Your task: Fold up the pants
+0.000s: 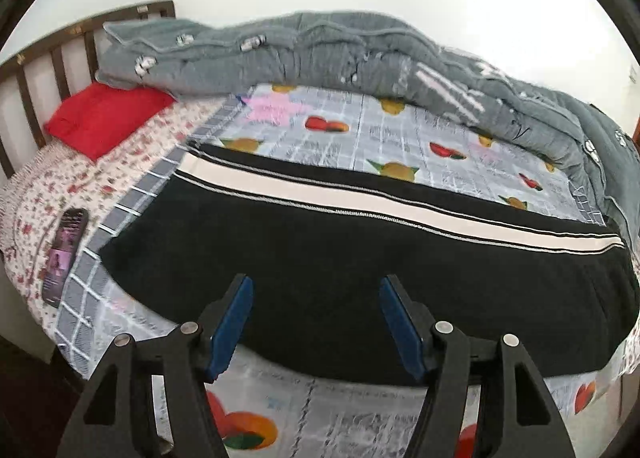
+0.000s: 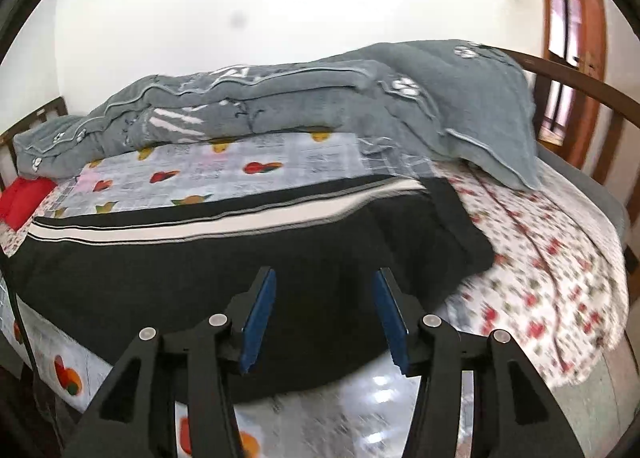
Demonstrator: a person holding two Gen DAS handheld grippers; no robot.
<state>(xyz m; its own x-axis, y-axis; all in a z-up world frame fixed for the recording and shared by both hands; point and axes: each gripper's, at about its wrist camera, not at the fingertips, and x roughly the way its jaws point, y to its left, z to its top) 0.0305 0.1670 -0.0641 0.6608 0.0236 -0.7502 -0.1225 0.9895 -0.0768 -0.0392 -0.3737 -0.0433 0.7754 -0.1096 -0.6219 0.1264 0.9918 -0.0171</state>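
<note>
The long black knit pants with a cream side stripe (image 1: 360,258) lie flat across the bed, on the pale grey fruit-print sheet (image 1: 400,130), already doubled leg over leg, stripe edge toward twelve o'clock and the plain fold toward six. The left gripper (image 1: 316,322) hangs above the near edge with its blue-padded fingers (image 1: 232,330) apart and nothing between them. The right gripper (image 2: 324,318) is the same: fingers spread, empty, over the near hem, with the wide waist end at about two o'clock from it.

To my eye the lengthwise fold is laid down and let go, and the next job is the crosswise fold. To do it well, I would have each gripper pinch both layers together at one end, one at the stripe corner and one at the near corner, so the top leg does not slide off the lower. Lift only enough to clear the cloth, carry the end straight along the pants toward the other end, and set it down with the stripe lines matching.

The knit looks soft and floppy, so slack between the grippers will sag and wrinkle; keep it lightly taut. The dark phone (image 1: 66,254) at nine o'clock and the red pillow (image 1: 104,118) at ten are well clear. The rumpled grey quilt (image 1: 320,50) at twelve is too.
</note>
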